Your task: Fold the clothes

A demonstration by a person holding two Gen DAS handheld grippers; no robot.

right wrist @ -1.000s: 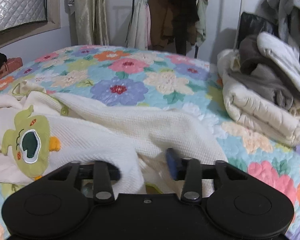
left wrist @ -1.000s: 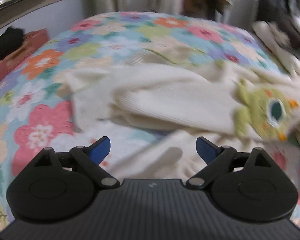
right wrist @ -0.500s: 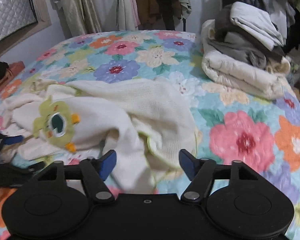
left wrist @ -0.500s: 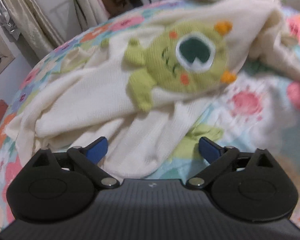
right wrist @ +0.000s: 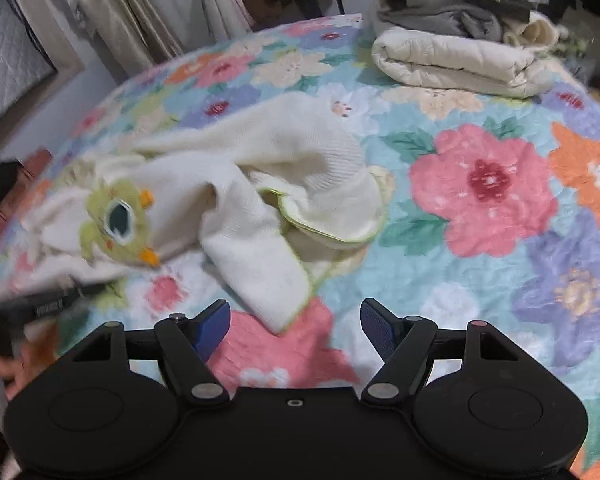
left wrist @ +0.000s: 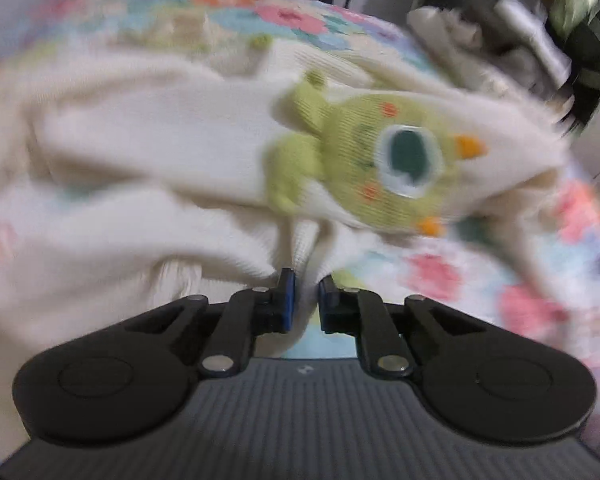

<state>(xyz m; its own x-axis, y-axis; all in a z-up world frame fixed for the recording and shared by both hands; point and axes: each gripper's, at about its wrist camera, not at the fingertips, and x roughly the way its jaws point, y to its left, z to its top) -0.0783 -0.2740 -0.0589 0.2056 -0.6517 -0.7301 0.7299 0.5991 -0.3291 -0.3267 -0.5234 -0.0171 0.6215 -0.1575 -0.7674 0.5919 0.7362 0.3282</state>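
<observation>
- Left gripper (left wrist: pixel 306 298): jaws just closed, clamped on cream sweater (left wrist: pixel 148 148) fold; view blurred.
- Right gripper (right wrist: pixel 294 330): jaws apart, nothing between; sweater sleeve (right wrist: pixel 260 264) just ahead.
- Folded stack (right wrist: pixel 456 44) far ahead, cut off.

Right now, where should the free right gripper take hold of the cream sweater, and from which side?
Probably the near sleeve end of the cream sweater, coming from the near side. It lies flat with its green-trimmed edge pointing at the open right gripper, clear of the bunched folds. The left gripper has just closed on fabric below the green monster patch.
</observation>
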